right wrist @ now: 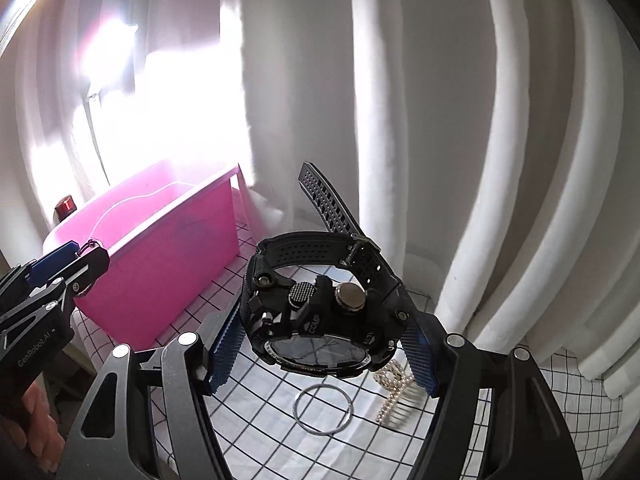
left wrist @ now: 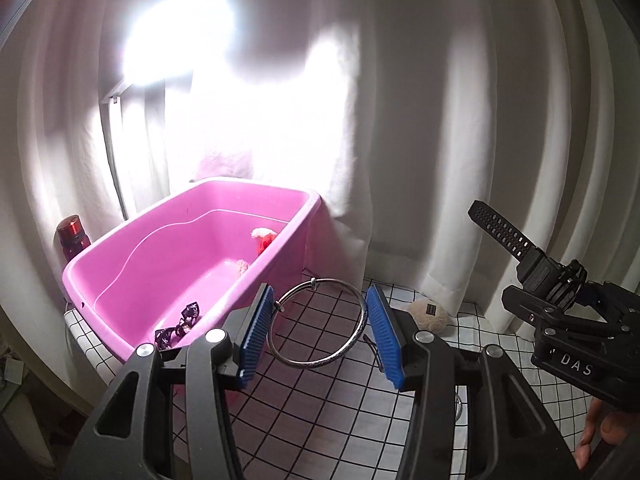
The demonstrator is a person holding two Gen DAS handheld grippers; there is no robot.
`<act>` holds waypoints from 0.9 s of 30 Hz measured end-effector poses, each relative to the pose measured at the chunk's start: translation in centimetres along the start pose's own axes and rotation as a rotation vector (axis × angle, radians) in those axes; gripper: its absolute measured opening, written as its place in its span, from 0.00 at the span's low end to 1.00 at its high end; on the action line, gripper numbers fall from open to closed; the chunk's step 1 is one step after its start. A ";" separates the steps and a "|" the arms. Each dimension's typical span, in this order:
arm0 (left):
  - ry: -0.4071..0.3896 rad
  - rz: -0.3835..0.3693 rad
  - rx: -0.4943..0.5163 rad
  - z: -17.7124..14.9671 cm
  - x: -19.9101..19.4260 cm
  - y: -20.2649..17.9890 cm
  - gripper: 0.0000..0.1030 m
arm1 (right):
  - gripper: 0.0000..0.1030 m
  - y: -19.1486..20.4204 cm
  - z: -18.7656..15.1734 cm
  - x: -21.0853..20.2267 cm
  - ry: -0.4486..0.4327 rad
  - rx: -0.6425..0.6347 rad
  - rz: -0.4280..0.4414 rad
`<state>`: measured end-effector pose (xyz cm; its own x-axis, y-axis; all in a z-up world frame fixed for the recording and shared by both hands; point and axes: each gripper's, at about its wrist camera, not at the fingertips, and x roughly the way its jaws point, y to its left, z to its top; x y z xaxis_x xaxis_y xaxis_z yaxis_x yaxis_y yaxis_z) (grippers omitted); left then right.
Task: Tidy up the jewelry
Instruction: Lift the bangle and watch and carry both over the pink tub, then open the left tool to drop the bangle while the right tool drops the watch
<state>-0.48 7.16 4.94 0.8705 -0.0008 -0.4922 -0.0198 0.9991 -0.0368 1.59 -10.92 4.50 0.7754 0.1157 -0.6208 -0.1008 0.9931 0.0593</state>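
Left wrist view: my left gripper [left wrist: 320, 332] holds a silver bangle [left wrist: 318, 326] off the cloth, its 2 blue pads [left wrist: 254, 332] pinching the ring across its width, 1 on each side. The bangle stands tilted, with a small clasp at its top. Behind and to the left sits a pink tub [left wrist: 120, 256] on the checked cloth [left wrist: 340, 400]; inside it lie a dark printed ribbon [left wrist: 178, 326] near the front wall and 2 small fluffy items, 1 red and white [left wrist: 264, 238], 1 pale [left wrist: 242, 266], toward the far right corner. A red bottle [left wrist: 72, 238] stands just behind the tub's left end. A beige plush piece [left wrist: 430, 314] rests on the cloth by the curtain [left wrist: 440, 120].

At the right edge of this view I see my right gripper [left wrist: 560, 286] raised above the cloth, with a black watch [left wrist: 516, 240] in it and the strap pointing up and left; fingers [left wrist: 596, 436] of the person's hand show below it.

Right wrist view: the right gripper [right wrist: 324, 344] is clamped on the watch [right wrist: 320, 304] by the sides of its case (dial facing down, crown side toward the camera), the buckled strap looping behind. On the cloth [right wrist: 256, 420] below lie a second silver ring [right wrist: 323, 410] and, just beside it, a pearl comb [right wrist: 394, 396]. The tub [right wrist: 168, 240] stands at left, and the left gripper [right wrist: 86, 252] enters from the left edge in front of it.
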 end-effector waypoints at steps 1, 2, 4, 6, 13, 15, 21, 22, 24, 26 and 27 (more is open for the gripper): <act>-0.001 0.011 -0.001 0.3 0.0 0.5 0.46 | 0.66 0.6 0.4 0.1 -0.003 -0.006 0.008; -0.003 0.023 -0.005 0.6 0.0 1.1 0.46 | 0.66 1.2 0.8 0.2 -0.008 -0.010 0.015; -0.005 0.036 -0.020 1.1 0.2 2.5 0.46 | 0.66 2.4 1.7 0.5 -0.018 -0.018 0.033; -0.008 0.049 -0.030 1.8 0.6 3.6 0.46 | 0.66 3.7 2.6 0.9 -0.027 -0.034 0.048; -0.045 0.101 -0.048 3.8 1.3 7.9 0.46 | 0.66 8.7 5.3 2.4 -0.038 -0.078 0.103; -0.041 0.111 -0.061 4.1 1.8 9.3 0.46 | 0.66 10.1 6.0 3.0 -0.040 -0.095 0.117; -0.018 0.144 -0.093 4.7 3.7 13.2 0.46 | 0.66 14.1 7.8 4.9 -0.034 -0.140 0.160; -0.013 0.150 -0.098 4.7 4.0 13.7 0.46 | 0.66 14.6 8.1 5.2 -0.033 -0.145 0.166; -0.002 0.156 -0.107 4.8 4.7 14.9 0.46 | 0.66 16.0 8.8 6.1 -0.032 -0.160 0.172; 0.009 0.166 -0.115 4.8 5.4 15.9 0.46 | 0.66 17.1 9.3 6.8 -0.032 -0.167 0.183; 0.013 0.173 -0.117 4.8 5.8 16.4 0.46 | 0.66 17.7 9.6 7.1 -0.029 -0.171 0.188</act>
<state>6.58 23.77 5.70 0.8428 0.1689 -0.5111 -0.2261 0.9728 -0.0513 11.31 7.59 8.65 0.7504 0.3008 -0.5886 -0.3468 0.9372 0.0368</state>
